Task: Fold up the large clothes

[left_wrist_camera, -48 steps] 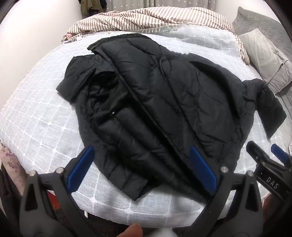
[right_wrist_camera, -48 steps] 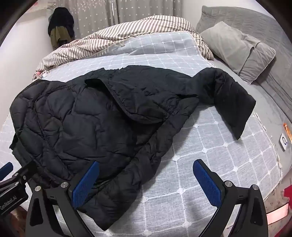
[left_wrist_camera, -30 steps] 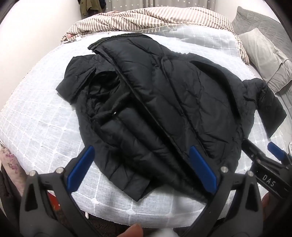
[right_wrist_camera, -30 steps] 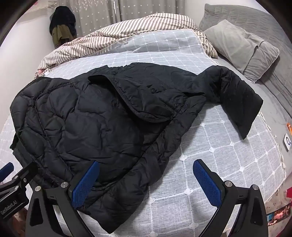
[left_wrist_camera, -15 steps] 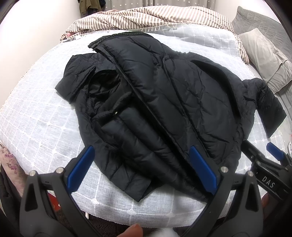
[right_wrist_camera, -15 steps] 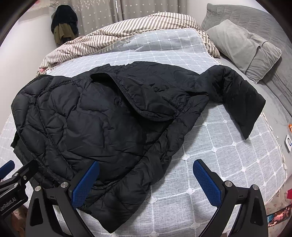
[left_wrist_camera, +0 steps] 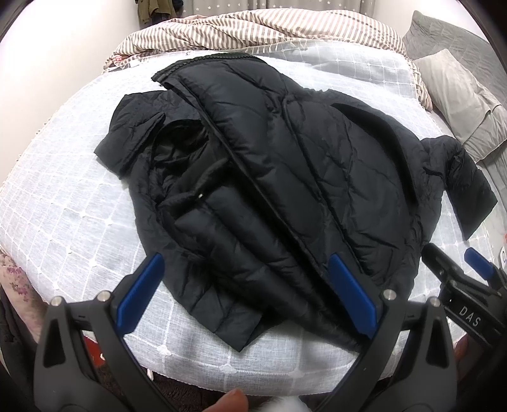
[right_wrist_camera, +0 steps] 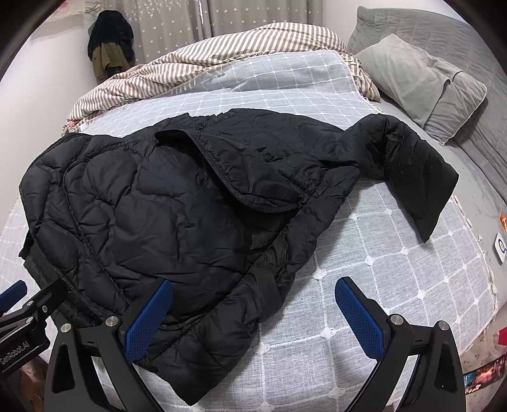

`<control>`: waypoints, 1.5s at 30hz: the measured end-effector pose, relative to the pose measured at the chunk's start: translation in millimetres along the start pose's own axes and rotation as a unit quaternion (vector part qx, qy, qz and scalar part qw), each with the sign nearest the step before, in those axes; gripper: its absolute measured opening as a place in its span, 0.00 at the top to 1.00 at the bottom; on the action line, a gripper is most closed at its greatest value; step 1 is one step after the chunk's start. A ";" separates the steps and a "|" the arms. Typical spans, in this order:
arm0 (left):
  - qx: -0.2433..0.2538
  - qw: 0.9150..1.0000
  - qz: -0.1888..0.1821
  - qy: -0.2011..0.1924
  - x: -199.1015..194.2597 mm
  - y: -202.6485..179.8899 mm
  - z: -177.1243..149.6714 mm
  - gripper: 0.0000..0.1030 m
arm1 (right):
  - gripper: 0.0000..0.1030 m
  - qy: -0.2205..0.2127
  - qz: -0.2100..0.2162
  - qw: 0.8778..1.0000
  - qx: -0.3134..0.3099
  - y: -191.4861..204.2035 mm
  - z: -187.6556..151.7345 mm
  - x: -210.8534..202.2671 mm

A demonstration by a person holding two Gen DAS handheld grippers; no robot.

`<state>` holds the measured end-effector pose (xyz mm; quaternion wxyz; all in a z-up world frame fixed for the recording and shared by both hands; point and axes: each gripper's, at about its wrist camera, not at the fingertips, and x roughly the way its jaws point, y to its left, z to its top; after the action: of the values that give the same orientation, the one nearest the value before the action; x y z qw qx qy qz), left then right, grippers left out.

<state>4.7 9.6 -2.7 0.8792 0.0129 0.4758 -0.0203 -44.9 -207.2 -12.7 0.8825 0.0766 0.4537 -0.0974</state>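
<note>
Across the left wrist view, one black quilted puffer jacket (left_wrist_camera: 285, 190) lies spread on a bed covered by a pale grey bedspread (left_wrist_camera: 63, 206) stitched in a white grid with small tufts at the crossings. One front panel is laid over the other, its zipper edge running diagonally, and one sleeve (left_wrist_camera: 133, 139) bends out to the side while the other sleeve (left_wrist_camera: 462, 190) reaches toward the far edge. Behind the jacket a crumpled brown-and-cream striped blanket (left_wrist_camera: 253, 28) is bunched up, and a grey pillow (left_wrist_camera: 459, 101) rests beyond the second sleeve. The left gripper (left_wrist_camera: 244, 291) hangs over the jacket's hem with its two blue ribbed pads wide apart, nothing between them; a fingertip (left_wrist_camera: 231, 401) shows at the bottom edge. The other tool's black frame with one blue pad enters at the side, near the hem corner. From the right wrist view, the same jacket (right_wrist_camera: 177, 222) fills the middle, its puffy shell creased and faintly shiny, a rounded flap folded over the chest and one sleeve (right_wrist_camera: 412, 177) lying flat on the gridded bedspread (right_wrist_camera: 364, 269). The right gripper (right_wrist_camera: 253, 310) hovers with its jaws spread wide, one blue textured pad above the hem and the other above bare cover, holding nothing. Farther off are the striped blanket (right_wrist_camera: 206, 60), the grey pillow (right_wrist_camera: 421, 82), star-dotted curtains (right_wrist_camera: 221, 16) and dark clothes (right_wrist_camera: 109, 41) hanging by the wall.
</note>
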 end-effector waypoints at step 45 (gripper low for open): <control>-0.001 1.000 -0.003 0.006 2.3 1.9 1.2 0.00 | 0.00 0.001 -0.001 1.000 -0.001 1.3 -0.1 0.6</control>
<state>7.0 11.4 -3.9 0.8762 0.0105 0.4813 -0.0225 -44.3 -206.0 -13.2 0.8821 0.0753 0.4547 -0.0975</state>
